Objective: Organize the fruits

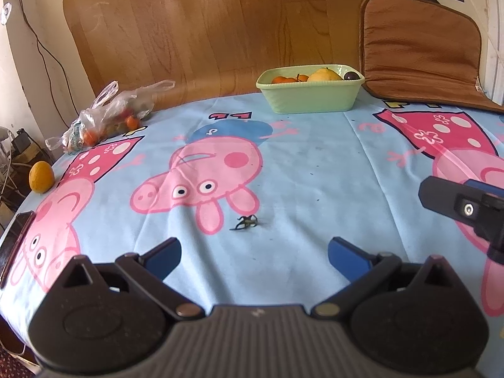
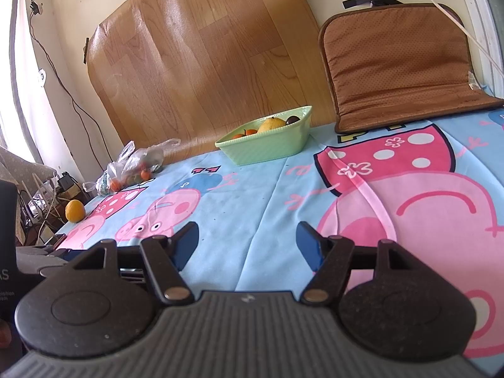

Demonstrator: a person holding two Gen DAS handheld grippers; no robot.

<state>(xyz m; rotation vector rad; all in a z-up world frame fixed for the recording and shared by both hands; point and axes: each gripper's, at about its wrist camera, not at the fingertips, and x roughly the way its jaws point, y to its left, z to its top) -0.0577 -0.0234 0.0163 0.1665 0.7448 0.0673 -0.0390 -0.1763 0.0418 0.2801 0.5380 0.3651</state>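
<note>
Holding both grippers low over the near edge of the tabletop, you had nothing in either. Your left gripper hung with its blue fingers spread wide and empty above the cartoon cloth. Your right gripper was released too, its fingers apart over bare cloth; in the left wrist view part of it showed at the right edge.

At the far edge, against the wood-grain board, stood the green bowl. It already held a large yellow fruit, small oranges and one dark round fruit at its right end. A brown cushion leaned just right of the bowl.

One orange sat alone at the left edge of the tabletop, well apart from the bowl. Beyond it, toward the far left corner, lay a clear plastic bag with more small orange fruits inside; what else it held you could not tell. A small dark stem scrap lay on the cloth just ahead of your left gripper, between its fingers in line of sight but not touched. A dark flat object rested at the near left edge.
</note>
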